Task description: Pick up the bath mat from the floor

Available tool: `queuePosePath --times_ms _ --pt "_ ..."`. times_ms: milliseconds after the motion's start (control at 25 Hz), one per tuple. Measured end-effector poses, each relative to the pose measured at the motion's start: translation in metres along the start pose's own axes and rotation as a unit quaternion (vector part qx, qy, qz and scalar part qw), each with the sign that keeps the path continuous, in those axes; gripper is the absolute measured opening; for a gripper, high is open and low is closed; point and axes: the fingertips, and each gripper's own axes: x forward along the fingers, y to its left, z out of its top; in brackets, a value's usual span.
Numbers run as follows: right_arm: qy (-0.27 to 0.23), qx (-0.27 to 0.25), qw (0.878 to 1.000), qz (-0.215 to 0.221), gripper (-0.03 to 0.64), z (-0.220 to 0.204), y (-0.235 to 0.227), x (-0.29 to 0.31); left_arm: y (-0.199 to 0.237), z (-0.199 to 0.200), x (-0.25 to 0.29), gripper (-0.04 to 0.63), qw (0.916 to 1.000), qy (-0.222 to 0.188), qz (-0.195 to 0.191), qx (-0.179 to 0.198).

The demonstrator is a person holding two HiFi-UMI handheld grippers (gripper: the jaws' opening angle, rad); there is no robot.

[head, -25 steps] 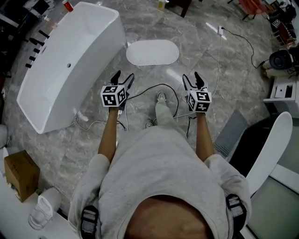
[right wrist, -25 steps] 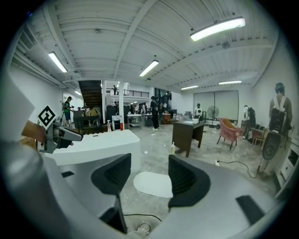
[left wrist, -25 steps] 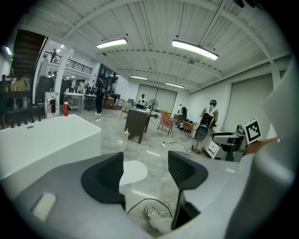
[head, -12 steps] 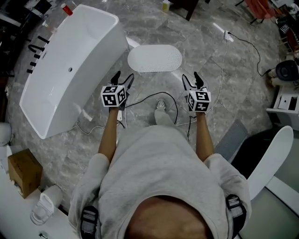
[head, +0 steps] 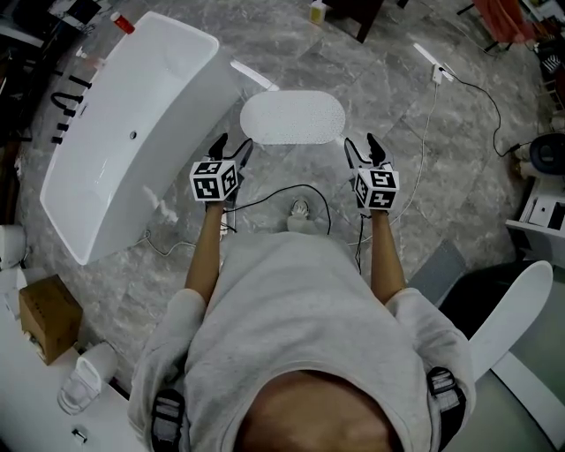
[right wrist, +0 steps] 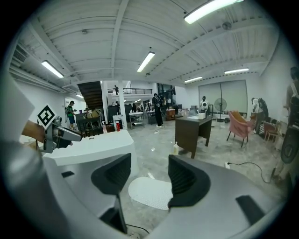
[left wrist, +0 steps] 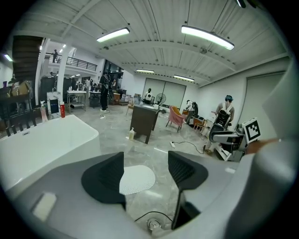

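Observation:
A white oval bath mat point(head: 292, 116) lies flat on the grey marble floor beside the bathtub. It shows ahead between the jaws in the left gripper view point(left wrist: 136, 179) and in the right gripper view point(right wrist: 149, 193). My left gripper point(head: 231, 147) is held in the air short of the mat's left end, jaws apart and empty. My right gripper point(head: 364, 147) hovers short of the mat's right end, also open with nothing between its fingers.
A white freestanding bathtub point(head: 124, 132) stands left of the mat. A black cable point(head: 282, 190) loops on the floor by my shoe point(head: 300, 210). A power strip with a cord point(head: 436, 74) lies at the right. A dark desk point(left wrist: 145, 121) and a yellow bottle point(head: 319, 11) stand farther off.
I have walked forward: the mat and the tub have drawn nearer to both grippers in the head view. Both grippers stay open and empty at the same spacing.

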Motion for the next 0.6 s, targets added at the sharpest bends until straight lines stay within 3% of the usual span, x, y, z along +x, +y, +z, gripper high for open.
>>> queuePosePath --times_ms 600 --pt "0.006 0.012 1.0 0.024 0.258 0.002 -0.027 0.046 0.012 0.017 0.032 0.295 0.9994 0.017 0.029 0.005"
